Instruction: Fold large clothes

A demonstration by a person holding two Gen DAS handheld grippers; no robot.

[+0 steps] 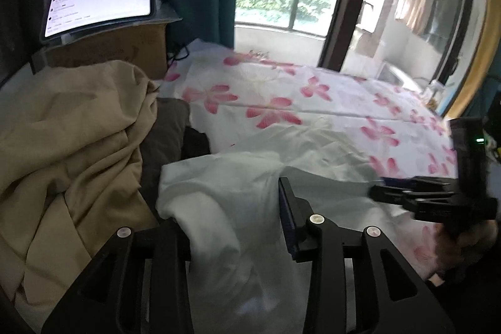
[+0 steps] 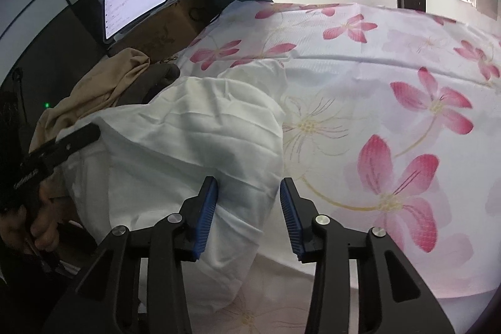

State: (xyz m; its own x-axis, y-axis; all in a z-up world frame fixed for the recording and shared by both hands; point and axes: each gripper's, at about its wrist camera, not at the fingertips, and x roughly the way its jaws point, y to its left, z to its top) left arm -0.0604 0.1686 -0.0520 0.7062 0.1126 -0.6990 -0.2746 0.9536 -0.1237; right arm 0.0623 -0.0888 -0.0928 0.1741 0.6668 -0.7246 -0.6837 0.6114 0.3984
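Your left tongs [image 1: 231, 227] are closed on a bunched fold of the white garment [image 2: 188, 140], which lies on the flowered bed sheet [image 2: 391, 77]. Your right tongs [image 2: 249, 208] stand open over its edge. A beige cloth [image 1: 69, 140] is heaped beside it.

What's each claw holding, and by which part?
Left claw: bunched fold of the white garment sits between its fingers; grip can't be confirmed. Right claw: open, holding nothing.
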